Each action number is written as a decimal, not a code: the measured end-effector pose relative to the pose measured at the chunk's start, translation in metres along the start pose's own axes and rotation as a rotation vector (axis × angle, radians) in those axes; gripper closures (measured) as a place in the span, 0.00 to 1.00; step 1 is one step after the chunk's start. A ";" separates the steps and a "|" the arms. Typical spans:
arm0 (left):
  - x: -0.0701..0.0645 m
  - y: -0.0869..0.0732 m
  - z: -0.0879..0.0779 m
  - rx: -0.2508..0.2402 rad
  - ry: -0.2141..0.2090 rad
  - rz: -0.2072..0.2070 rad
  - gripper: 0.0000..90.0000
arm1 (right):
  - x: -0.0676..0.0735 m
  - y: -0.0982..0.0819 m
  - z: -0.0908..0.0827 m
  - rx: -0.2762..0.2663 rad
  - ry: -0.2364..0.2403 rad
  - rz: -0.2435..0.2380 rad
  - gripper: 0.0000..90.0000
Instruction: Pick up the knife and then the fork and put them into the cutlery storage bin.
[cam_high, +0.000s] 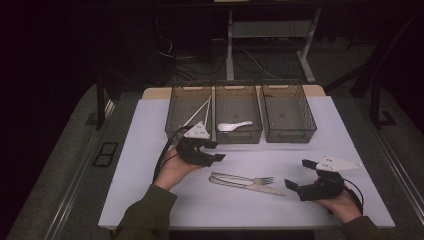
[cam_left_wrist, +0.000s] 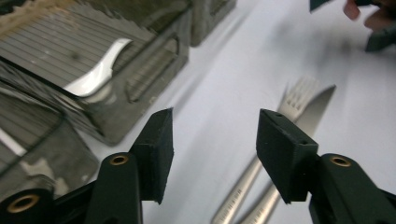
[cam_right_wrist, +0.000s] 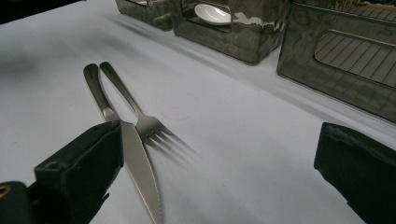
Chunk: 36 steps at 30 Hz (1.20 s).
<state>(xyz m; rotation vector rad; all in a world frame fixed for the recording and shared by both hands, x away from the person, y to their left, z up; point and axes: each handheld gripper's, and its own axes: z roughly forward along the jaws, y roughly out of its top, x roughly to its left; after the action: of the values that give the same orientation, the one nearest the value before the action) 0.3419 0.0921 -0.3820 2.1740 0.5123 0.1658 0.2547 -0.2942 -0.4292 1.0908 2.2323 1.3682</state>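
**Op:** Two pieces left on the table, nearest me: a fork and a knife, side by side and touching at the handles, between my two grippers. Left gripper hangs just beyond the handle ends, jaws parted about halfway, nothing between them. Right gripper sits by the knife tip, jaws wide, holding nothing.

**Obs:** How do you expect them to handle?

**Op:** My guess: thin steel, stiff, light, slick. They lie flat, so little for a pad to get under. I'd take the fork across the neck or mid-handle, where it is narrow and stands a bit clear of the knife. Risk as I see it: pinching both at once, or the fork skating away.

**Obs:** What does each view give you?

**Op:** The left gripper view looks down both handles to the fork tines and the knife blade, with the far hand at the top corner. The right gripper view gives the serrated knife edge and shows the fork crossing close over it at the neck, too fine for the high view to settle.

**Obs:** And farther out?

**Op:** Three mesh bins in a row at the far side. Left bin holds what look like chopsticks, the middle bin a white spoon, and the right bin looks bare. The high view gives that whole row.
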 end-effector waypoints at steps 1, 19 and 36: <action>-0.002 -0.002 0.000 0.002 -0.005 0.007 0.53 | 0.000 0.000 0.000 -0.002 -0.001 0.001 0.02; -0.029 -0.012 0.040 0.127 -0.199 0.153 0.76 | 0.000 0.000 -0.001 -0.003 0.002 -0.005 0.02; -0.032 -0.022 0.064 0.252 -0.250 0.238 0.80 | 0.000 0.000 -0.002 -0.003 0.002 -0.005 0.02</action>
<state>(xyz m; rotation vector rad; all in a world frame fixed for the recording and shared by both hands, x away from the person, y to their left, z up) 0.3255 0.0437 -0.4368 2.4555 0.1360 -0.0453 0.2534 -0.2951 -0.4287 1.0830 2.2319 1.3706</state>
